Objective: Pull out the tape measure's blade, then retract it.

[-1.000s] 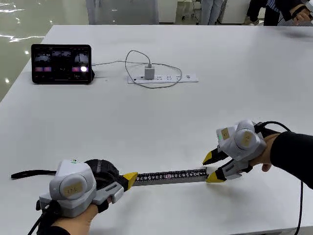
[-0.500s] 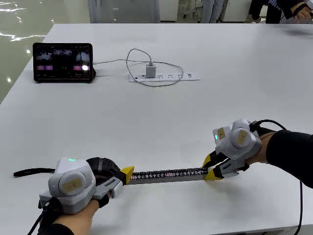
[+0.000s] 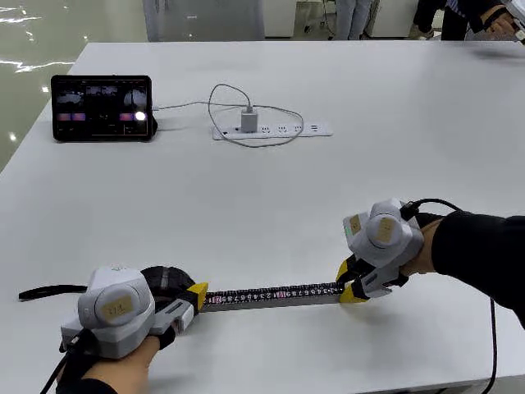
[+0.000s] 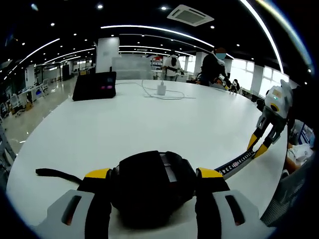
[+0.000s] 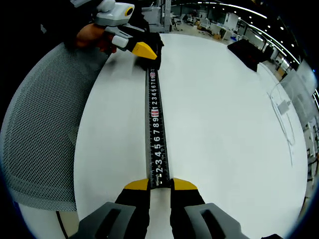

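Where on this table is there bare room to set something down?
The middle of the table, between the power strip and the blade, is bare; so is the stretch right of the strip. The near edge is crowded: left tool on the tape measure, right tool on its blade.

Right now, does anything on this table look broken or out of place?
Nothing stands out. The blade runs straight and flat from the tape measure in the left gripper to the right gripper, which pinches its end. The tablet and power strip sit farther back.
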`<state>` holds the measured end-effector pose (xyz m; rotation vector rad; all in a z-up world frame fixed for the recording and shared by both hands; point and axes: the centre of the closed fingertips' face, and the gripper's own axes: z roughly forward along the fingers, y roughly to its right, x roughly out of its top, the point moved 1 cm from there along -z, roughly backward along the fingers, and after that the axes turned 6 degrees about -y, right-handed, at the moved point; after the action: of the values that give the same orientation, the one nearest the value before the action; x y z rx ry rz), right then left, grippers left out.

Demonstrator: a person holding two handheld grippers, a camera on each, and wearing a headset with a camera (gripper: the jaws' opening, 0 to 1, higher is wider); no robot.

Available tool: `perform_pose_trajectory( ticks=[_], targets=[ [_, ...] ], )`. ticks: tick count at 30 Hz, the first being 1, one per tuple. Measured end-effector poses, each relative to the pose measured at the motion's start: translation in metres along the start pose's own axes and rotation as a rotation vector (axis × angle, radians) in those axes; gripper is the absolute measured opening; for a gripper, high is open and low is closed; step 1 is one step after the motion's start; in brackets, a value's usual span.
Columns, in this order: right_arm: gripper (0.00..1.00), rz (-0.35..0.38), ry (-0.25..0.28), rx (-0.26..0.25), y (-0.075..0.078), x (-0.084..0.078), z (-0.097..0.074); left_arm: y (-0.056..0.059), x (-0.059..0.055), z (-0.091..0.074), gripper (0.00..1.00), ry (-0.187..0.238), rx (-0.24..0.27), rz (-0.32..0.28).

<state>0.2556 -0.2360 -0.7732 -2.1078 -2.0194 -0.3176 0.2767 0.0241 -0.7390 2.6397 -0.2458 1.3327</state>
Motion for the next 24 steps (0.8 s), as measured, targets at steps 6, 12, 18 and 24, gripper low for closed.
perform_pose_trajectory(
  ticks=[6,12,18,24],
  targets=[
    [0.11,-0.015,0.006,0.013,0.0008,-0.0018,-0.0004,0.0,-0.0016,-0.0006,0.63,-0.021,0.001,0.019],
    [0.1,-0.029,0.022,0.009,0.0005,-0.002,-0.0002,-0.0012,-0.002,-0.0013,0.61,-0.02,-0.001,0.032],
    [0.1,-0.009,0.013,0.011,0.0003,-0.001,0.0005,-0.0012,-0.0029,-0.0014,0.61,-0.032,0.001,0.038],
    [0.1,0.041,0.0,0.014,0.0022,0.0003,0.0013,-0.0013,-0.004,-0.0009,0.61,-0.052,0.009,0.05]
  ],
)
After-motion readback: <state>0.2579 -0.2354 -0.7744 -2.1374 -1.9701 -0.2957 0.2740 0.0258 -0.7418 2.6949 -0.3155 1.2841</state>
